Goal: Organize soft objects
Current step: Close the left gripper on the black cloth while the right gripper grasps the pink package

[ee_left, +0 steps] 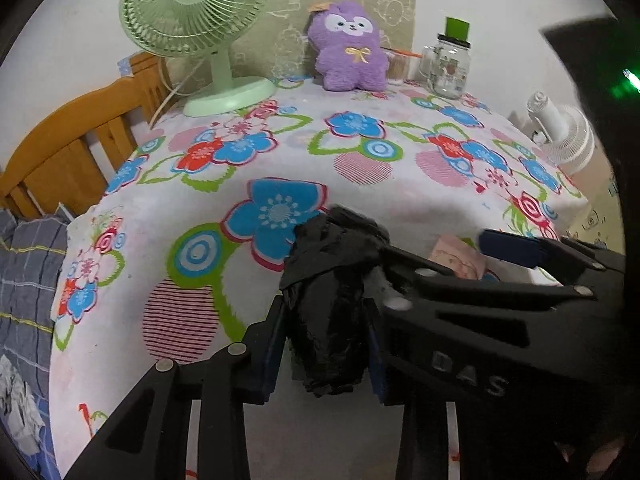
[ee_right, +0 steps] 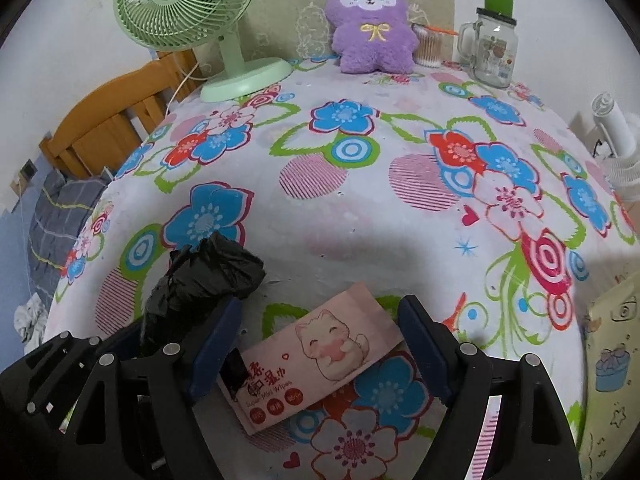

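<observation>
Your left gripper, at the lower centre of the left wrist view, was clenched on a crumpled black plastic bag, its blue pads pressing both sides of the bundle while the bag's top bulged above them. Your right gripper, at the bottom of the right wrist view, stood released and wide, its two fingers straddling a pink wet-wipes pack with a cartoon cat, the pads clear of the pack's ends. That pack lay flat on the flowered tablecloth, just right of the bag in the same view. At the upper centre of both views a purple plush toy sat upright against the wall, a green desk fan at the upper left and a glass mug jar at the upper right.
</observation>
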Available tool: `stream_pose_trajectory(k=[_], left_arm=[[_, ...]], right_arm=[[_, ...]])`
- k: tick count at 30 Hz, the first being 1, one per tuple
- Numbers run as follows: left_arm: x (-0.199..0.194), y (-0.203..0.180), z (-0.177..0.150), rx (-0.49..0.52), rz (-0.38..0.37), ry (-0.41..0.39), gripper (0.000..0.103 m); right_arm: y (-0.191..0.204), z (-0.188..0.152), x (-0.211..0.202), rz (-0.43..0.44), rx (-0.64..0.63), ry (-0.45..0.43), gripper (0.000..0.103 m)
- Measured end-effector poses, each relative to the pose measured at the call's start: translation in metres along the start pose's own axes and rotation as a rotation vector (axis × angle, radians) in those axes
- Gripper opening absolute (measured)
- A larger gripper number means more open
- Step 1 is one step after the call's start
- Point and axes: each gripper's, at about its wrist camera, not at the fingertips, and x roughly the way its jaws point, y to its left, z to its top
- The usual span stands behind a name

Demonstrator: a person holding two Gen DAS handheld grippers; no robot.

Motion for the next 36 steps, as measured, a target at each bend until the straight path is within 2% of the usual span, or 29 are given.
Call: stream_pose_trajectory(k=[4, 9, 15, 20, 22, 27, 36], left_arm=[[-0.003, 0.007, 0.004, -0.010, 0.030, -0.023, 0.036], [0.001, 0.006, 0.003, 0.005, 0.031, -0.020, 0.036], [0.006, 0.007, 0.000, 0.014, 0.049, 0.001, 0.036], [0.009, 0.013, 0.002, -0.011, 0.046, 0.005, 0.034], [0.010, 0.013, 0.002, -0.012, 0.040, 0.008, 0.034], [0.011, 0.011, 0.002, -0.002, 0.038, 0.010, 0.034], [0.002, 0.005, -0.001, -0.004, 0.033, 0.003, 0.034]], right_arm=[[-0.003, -0.003, -0.013, -0.035, 0.012, -0.013, 0.083], [-0.008, -0.007, -0.013, -0.031, 0.058, 0.051, 0.083], [0.001, -0.007, -0.002, -0.001, 0.044, 0.117, 0.067], [0.008, -0.002, 0.004, -0.024, 0.020, 0.089, 0.064], [0.012, 0.001, 0.007, -0.043, -0.009, 0.080, 0.054], [0.017, 0.002, 0.009, -0.047, -0.055, 0.068, 0.044], [0.014, -0.003, -0.001, -0.033, -0.051, 0.055, 0.041]])
